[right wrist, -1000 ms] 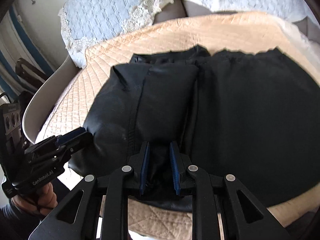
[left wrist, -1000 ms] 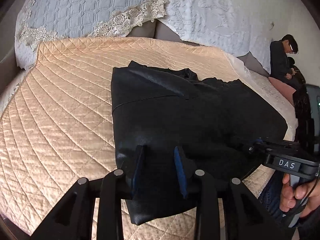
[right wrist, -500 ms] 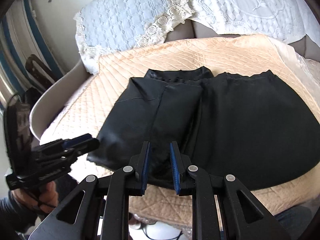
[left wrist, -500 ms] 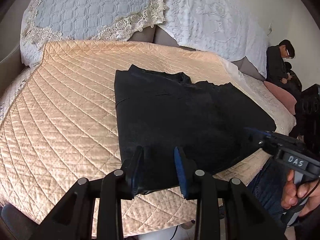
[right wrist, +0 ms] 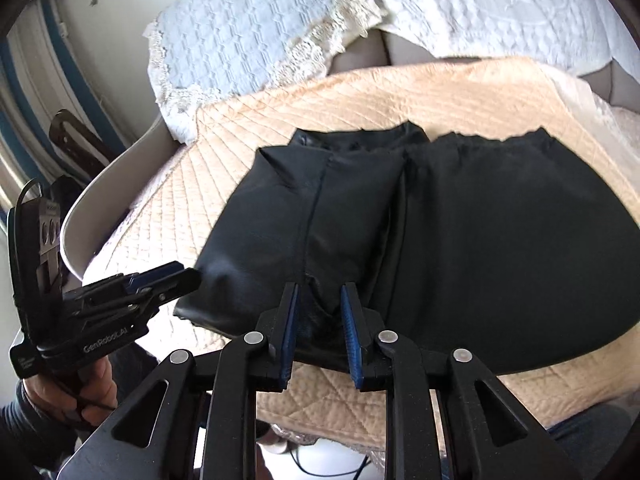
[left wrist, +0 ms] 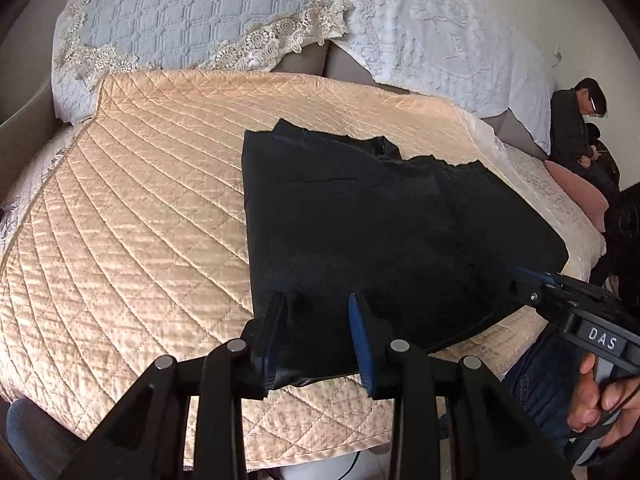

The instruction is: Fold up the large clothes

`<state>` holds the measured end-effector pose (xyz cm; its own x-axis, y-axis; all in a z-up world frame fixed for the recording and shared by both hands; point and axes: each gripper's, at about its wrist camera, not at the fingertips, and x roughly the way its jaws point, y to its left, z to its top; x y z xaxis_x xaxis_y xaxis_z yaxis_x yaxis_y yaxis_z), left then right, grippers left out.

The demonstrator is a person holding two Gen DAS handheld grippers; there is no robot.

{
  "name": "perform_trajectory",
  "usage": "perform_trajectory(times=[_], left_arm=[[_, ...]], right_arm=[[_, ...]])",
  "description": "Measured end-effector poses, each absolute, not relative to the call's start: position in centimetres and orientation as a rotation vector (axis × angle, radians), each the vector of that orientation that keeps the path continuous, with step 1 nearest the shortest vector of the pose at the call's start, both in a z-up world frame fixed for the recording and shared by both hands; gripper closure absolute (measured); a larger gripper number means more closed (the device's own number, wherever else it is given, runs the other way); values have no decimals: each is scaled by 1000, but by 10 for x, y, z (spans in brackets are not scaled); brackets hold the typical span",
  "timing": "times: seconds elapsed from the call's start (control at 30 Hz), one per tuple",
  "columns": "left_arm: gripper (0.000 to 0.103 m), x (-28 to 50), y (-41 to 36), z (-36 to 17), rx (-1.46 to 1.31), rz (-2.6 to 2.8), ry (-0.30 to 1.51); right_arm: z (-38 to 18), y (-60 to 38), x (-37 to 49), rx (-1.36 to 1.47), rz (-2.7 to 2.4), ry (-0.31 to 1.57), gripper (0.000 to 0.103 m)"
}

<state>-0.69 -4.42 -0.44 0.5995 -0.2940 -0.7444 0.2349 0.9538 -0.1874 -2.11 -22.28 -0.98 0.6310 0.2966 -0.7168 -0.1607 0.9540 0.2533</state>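
Note:
A large black garment (left wrist: pixel 380 224) lies folded flat on the peach quilted bed cover (left wrist: pixel 132 232); it also shows in the right wrist view (right wrist: pixel 460 240), with a folded panel on its left side. My left gripper (left wrist: pixel 318 300) is open and empty, hovering over the garment's near left edge. My right gripper (right wrist: pixel 318 292) is open and empty above the garment's near edge at the fold seam. The right gripper also shows at the right in the left wrist view (left wrist: pixel 532 276), and the left gripper at the left in the right wrist view (right wrist: pixel 176 276).
Blue-grey lace-trimmed pillow (left wrist: pixel 192 16) and white embossed pillow (left wrist: pixel 440 36) lie at the bed's head. A person in black (left wrist: pixel 576 132) sits at the far right. A white curved bed frame edge (right wrist: pixel 116 188) and leaning objects stand at the left.
Both grippers drew back and up from the garment half a second ago, then moved forward again over its near edge. The garment stayed flat; both grippers stayed open.

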Motion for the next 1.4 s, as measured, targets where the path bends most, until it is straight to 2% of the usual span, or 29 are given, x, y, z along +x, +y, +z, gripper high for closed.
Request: perform_trajectory(times=[0.27,0.63,0.7,0.73,0.8,1.4], left_arm=[[70,-4,-49,8,-48,-275,859],[69,7,-72,12,-23,-291,865],[69,9,-79,11,-14,-302,865],[69,11,-83,11,-10,-309,866],[69,15,-91,10,-3,-321,866],[68,48,-143,-20,25,-364,876]], right_arm=[[-7,-218,-17,157,245,830,81],[-2,-261,-20,185,167,790,80],[-3,-273,-22,203,151,790,75],[-4,-280,-22,216,140,790,65],[-6,-293,-25,235,121,783,58],[-33,-405,-39,448,-72,790,57]])
